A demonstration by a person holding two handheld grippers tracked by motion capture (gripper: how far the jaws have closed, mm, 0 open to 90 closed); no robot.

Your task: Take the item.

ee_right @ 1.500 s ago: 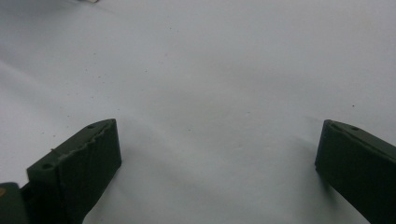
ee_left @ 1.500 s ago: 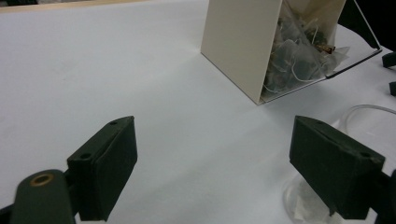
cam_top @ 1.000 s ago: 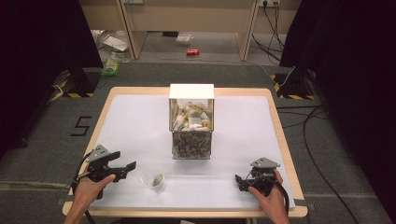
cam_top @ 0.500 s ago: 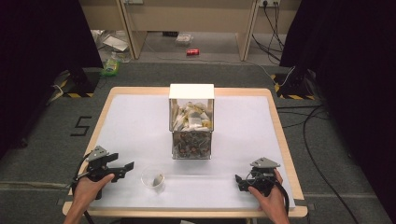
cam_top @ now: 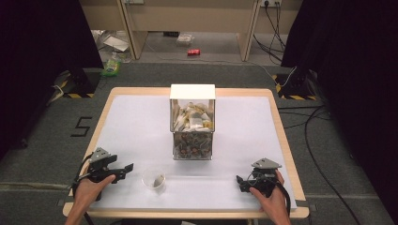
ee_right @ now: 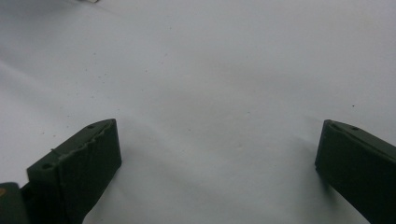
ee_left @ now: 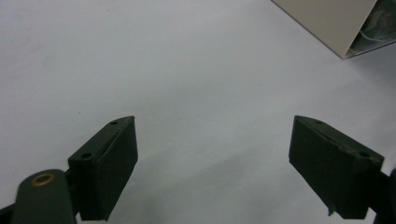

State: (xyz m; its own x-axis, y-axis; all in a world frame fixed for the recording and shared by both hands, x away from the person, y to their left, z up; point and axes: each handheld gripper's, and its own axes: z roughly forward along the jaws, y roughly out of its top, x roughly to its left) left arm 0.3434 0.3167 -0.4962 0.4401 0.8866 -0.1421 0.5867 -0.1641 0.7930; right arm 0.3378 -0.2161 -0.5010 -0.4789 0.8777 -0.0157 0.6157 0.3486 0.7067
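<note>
On the tabletop [cam_top: 244,136], a small cup [cam_top: 154,179] sits just right of the wide-spread left tool [cam_top: 126,169]; the right tool [cam_top: 240,182] gapes wide too.

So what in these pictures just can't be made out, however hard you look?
- Clear box, high view: its contents are small pale and dark pieces, too small to identify.
- Small cup, high view: something lies inside, too small to name.
- Box corner, left gripper view: the frame edge cuts off the rest.
- Left tool and right tool, high view: the holding hands hide their bodies.
</note>
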